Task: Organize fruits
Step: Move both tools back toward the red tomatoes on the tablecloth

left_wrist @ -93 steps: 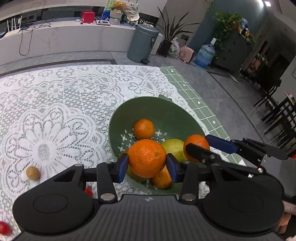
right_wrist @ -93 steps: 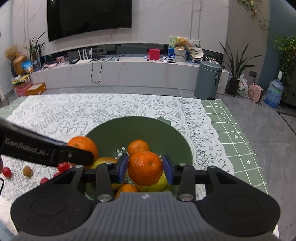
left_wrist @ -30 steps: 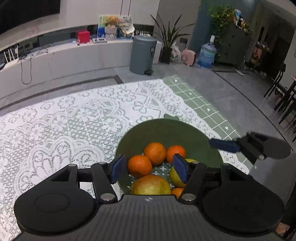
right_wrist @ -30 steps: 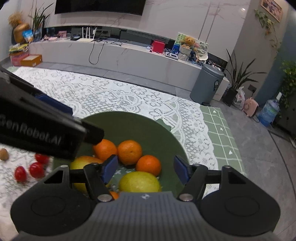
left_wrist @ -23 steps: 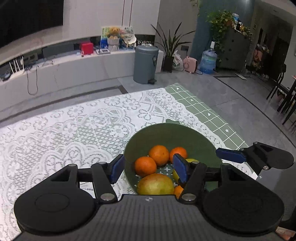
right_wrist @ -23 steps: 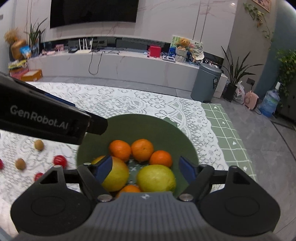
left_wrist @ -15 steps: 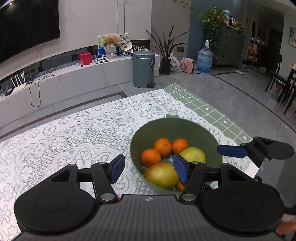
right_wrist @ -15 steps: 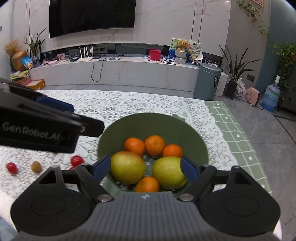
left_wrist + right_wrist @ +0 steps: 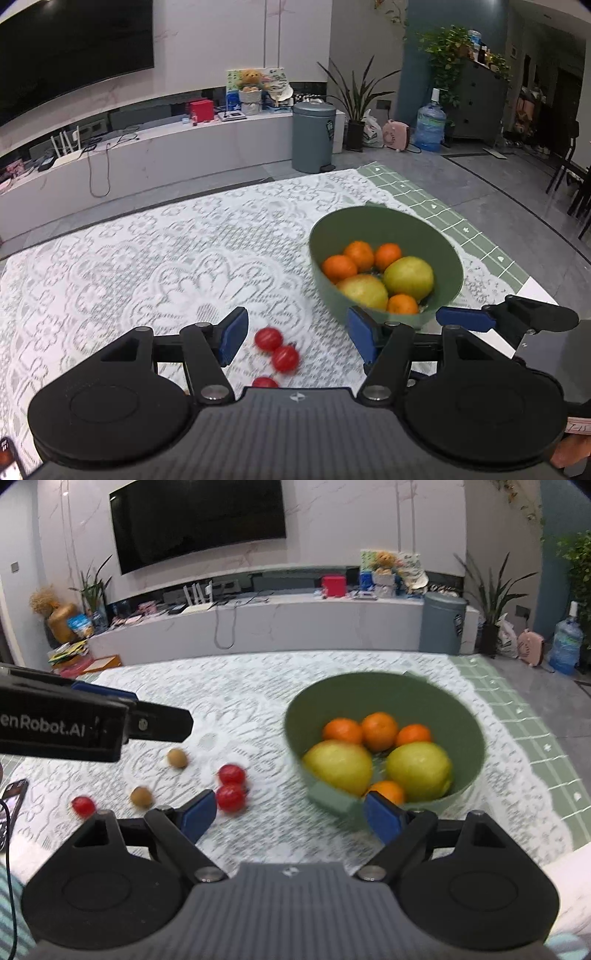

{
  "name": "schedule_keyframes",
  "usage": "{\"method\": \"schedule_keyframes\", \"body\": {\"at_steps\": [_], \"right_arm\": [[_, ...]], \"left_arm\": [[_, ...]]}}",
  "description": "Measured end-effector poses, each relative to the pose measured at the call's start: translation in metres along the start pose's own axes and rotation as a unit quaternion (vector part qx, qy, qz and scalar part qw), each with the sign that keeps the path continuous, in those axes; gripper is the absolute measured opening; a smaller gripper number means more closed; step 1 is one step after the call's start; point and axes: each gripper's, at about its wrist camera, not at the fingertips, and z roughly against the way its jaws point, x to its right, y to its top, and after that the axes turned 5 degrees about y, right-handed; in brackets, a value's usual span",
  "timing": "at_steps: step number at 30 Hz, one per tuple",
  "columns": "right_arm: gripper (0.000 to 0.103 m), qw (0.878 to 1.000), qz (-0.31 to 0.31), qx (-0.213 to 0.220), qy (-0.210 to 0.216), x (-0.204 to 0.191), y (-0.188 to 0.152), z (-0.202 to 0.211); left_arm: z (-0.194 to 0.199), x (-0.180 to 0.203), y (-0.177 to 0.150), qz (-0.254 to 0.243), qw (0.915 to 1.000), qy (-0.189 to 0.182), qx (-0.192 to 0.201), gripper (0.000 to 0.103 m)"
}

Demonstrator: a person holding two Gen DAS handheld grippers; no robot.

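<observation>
A green bowl [image 9: 373, 221] [image 9: 384, 690] on the lace tablecloth holds several oranges [image 9: 339, 266] [image 9: 379, 730] and two yellow-green fruits [image 9: 408, 277] [image 9: 419, 771]. Three red cherry tomatoes [image 9: 268, 338] [image 9: 231, 774] lie left of the bowl, with two small brown fruits [image 9: 176, 757] further left. My left gripper [image 9: 293, 339] is open and empty above the tomatoes. My right gripper [image 9: 290, 816] is open and empty, in front of the bowl's near left rim. Each gripper shows at the edge of the other's view.
A phone [image 9: 11, 801] lies at the table's left edge. The lace cloth [image 9: 166, 251] covers most of the table, and a green checked cloth [image 9: 436, 214] shows at the right edge. A bin [image 9: 314, 136] and a TV bench stand beyond.
Both grippers let go of their oranges into the bowl, opened, and drew back and to the left. The tomatoes have come into the left wrist view.
</observation>
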Motion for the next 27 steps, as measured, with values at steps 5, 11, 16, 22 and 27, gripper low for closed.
{"method": "schedule_keyframes", "body": {"at_steps": [5,11,16,22,27], "right_arm": [[0.084,1.0,0.012,-0.006,0.005,-0.015,-0.01,-0.004],[0.084,0.999,0.038,-0.015,0.006,-0.031,-0.016,-0.009],[0.084,0.998,0.05,-0.022,0.01,-0.04,-0.021,-0.013],[0.087,0.998,0.054,-0.032,0.01,-0.046,-0.023,-0.02],[0.087,0.997,0.068,-0.041,0.007,-0.053,-0.025,-0.029]], "left_arm": [[0.006,-0.016,-0.019,0.013,0.9998,0.016,-0.004,0.072],[0.009,-0.035,-0.044,0.041,0.999,0.013,-0.014,0.072],[0.012,-0.045,-0.06,0.056,0.9981,0.02,-0.012,0.072],[0.01,-0.057,-0.075,0.073,0.9965,0.041,-0.01,0.072],[0.007,-0.068,-0.086,0.089,0.9938,0.067,-0.001,0.072]]}}
